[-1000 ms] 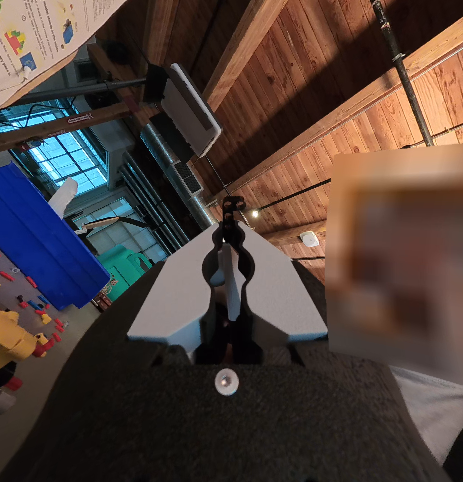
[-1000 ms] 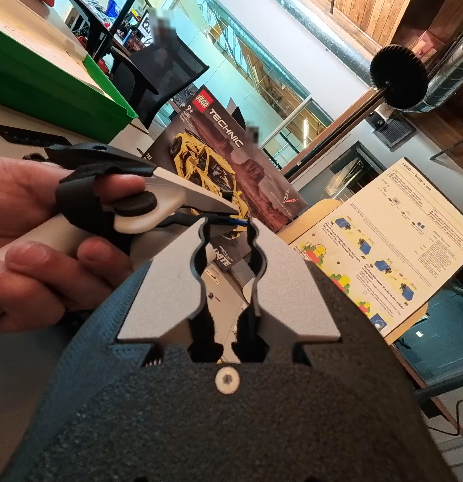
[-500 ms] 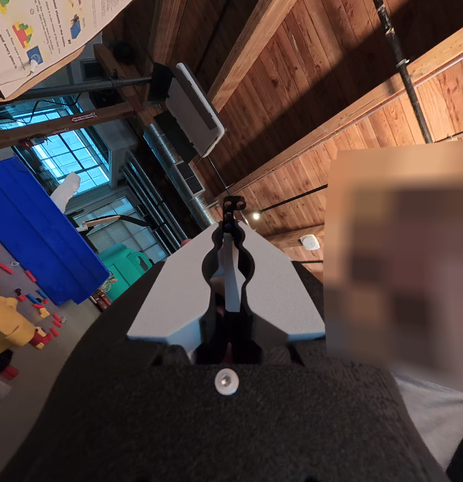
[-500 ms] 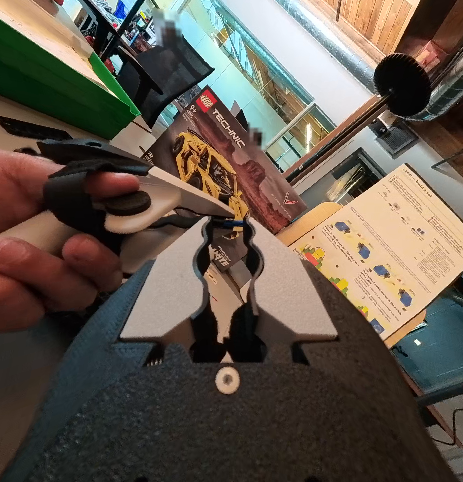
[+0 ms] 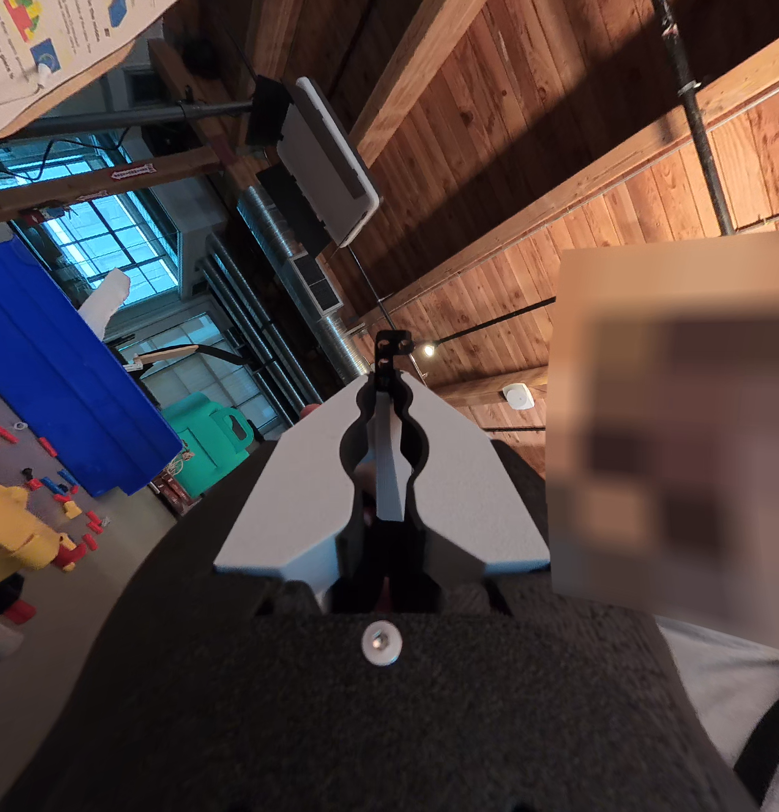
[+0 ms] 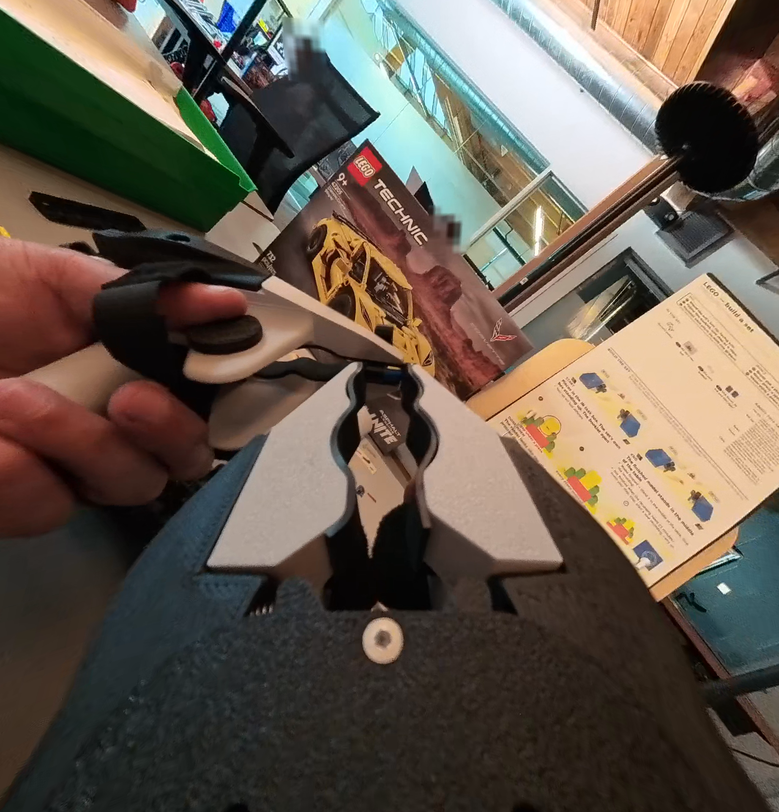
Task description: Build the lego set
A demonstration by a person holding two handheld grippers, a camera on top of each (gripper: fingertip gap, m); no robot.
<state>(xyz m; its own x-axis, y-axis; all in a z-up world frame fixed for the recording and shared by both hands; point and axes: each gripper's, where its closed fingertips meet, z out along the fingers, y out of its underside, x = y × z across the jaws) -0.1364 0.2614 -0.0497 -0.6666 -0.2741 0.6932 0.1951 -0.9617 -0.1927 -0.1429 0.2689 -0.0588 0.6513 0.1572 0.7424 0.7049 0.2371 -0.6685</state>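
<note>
My left gripper (image 5: 385, 383) points up toward the ceiling and is shut on a black angled beam with holes (image 5: 391, 351) that sticks out past its tips. In the right wrist view the left gripper (image 6: 381, 357) comes in from the left, held by a hand (image 6: 49, 373), and its tip meets my right gripper (image 6: 384, 371). The right gripper's jaws stand a small way apart, shut on a short blue pin (image 6: 393, 375) lying across the tips. Where pin and beam meet is mostly hidden.
A blue bin (image 5: 62, 373), a yellow model (image 5: 10, 531) and loose red and blue pieces (image 5: 71, 505) lie at the left. The set's box (image 6: 400, 299), an instruction sheet (image 6: 642, 439), a green bin (image 6: 93, 123) and a long black beam (image 6: 84, 215) are behind.
Both grippers stay shut and tip to tip. The left gripper has tilted slightly, so the room behind it has shifted a little.
</note>
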